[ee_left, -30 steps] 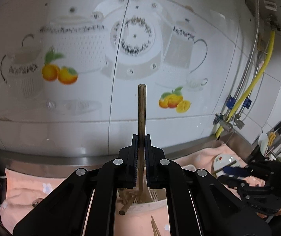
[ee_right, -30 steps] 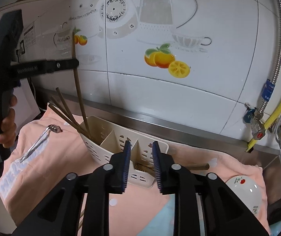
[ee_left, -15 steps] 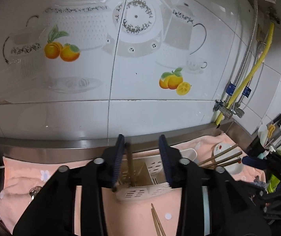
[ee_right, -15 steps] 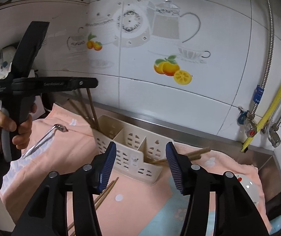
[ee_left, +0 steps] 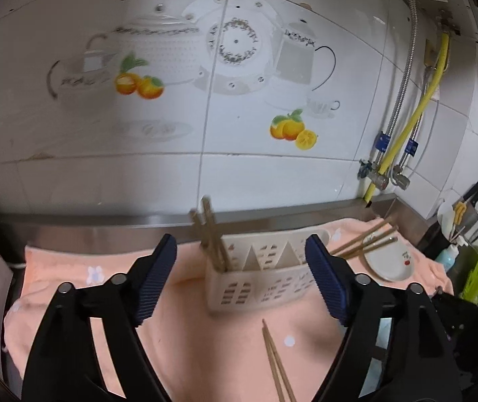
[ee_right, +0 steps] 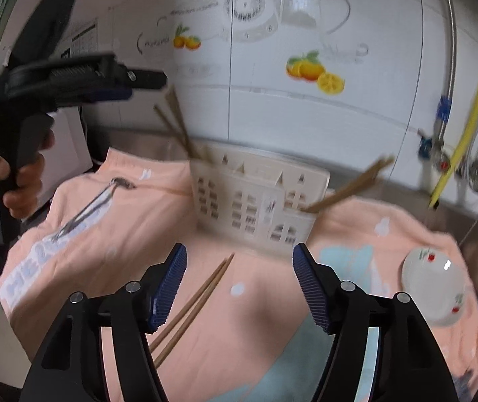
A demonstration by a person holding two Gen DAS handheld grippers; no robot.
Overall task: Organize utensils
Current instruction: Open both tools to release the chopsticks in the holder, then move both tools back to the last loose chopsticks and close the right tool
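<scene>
**Two grippers opening, both empty, caddy ahead**

Left gripper point(ee_left: 240, 279): jaws opening, already wide, nothing between the pads. Right gripper point(ee_right: 240, 286): jaws opening too, nothing gripped.

Utensil caddy point(ee_left: 259, 278), cream, perforated, sits on the peach towel point(ee_left: 111, 288) near the far steel ledge, just beyond the left gripper's fingertips.

Chopstick bundle point(ee_left: 210, 234) stands in the caddy's left compartment, leaning left. More chopsticks point(ee_right: 346, 186) stick out of its right end, tilted low to the right.

Loose chopstick pair point(ee_right: 193, 305) lies on the towel near the caddy, just beside the right gripper's left finger point(ee_right: 168, 288).

Metal utensil point(ee_right: 88, 206) lies on the towel's left side, well apart from the caddy; type unclear, blurred.

Small white dish point(ee_right: 434, 289) on the towel at right.

A hand point(ee_right: 14, 174) holds the left gripper's handle at far left in the right wrist view.
</scene>
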